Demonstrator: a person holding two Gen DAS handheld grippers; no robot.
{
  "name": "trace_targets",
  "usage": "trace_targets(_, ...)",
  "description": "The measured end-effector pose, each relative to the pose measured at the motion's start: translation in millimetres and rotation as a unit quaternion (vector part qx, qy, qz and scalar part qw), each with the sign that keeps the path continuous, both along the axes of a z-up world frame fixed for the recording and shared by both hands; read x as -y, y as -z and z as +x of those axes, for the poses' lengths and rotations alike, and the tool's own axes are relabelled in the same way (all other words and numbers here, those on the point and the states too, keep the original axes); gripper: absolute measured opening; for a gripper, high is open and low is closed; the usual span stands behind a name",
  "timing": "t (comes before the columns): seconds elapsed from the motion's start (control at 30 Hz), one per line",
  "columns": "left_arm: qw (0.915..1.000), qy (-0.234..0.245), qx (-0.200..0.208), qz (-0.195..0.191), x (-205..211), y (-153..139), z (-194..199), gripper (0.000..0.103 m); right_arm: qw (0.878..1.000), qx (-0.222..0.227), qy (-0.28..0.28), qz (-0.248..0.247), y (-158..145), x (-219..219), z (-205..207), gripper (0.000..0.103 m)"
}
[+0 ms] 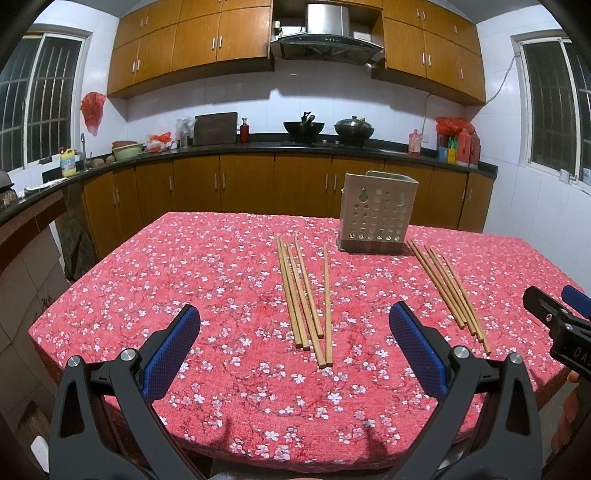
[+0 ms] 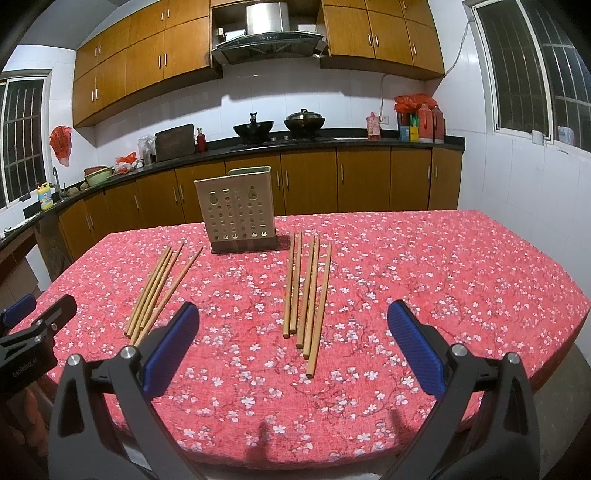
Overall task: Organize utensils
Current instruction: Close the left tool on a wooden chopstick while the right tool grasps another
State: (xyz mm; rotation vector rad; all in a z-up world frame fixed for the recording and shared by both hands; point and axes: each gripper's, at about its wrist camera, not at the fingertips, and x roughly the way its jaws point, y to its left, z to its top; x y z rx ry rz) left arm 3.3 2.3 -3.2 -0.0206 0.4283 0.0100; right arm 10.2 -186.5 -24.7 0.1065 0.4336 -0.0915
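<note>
Both tongs (image 1: pixel 294 332) (image 2: pixel 293 332) gape above slender wooden chopsticks (image 1: pixel 304 295).

A red cloth (image 1: pixel 229 280) printed with pale blossoms covers the worktop in a kitchen lined with wooden cabinets (image 1: pixel 221 37). Two dark woks (image 1: pixel 303 127) sit beneath a steel range hood (image 1: pixel 327 35), while a yellow detergent bottle (image 1: pixel 68 161) stands near barred windows (image 1: pixel 40 96).

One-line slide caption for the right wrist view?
Open right gripper hovers over five chopsticks before the perforated holder.
</note>
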Motion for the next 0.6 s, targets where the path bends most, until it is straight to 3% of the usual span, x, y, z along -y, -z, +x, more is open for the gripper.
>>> trace_targets(0.4,0.9930,-0.041,-0.100,-0.048,-42,22,51,0.101,0.995,-0.078,0.041,0.047,12,36,48,0.099)
trace_targets(0.47,0.9904,-0.044,-0.116,-0.062,-50,23,62,0.101,0.993,-0.094,0.044,0.056,15,43,64,0.092)
trace_targets(0.6,0.9855,-0.048,-0.147,-0.069,-61,27,89,0.101,0.988,-0.130,0.042,0.071,23,54,97,0.068)
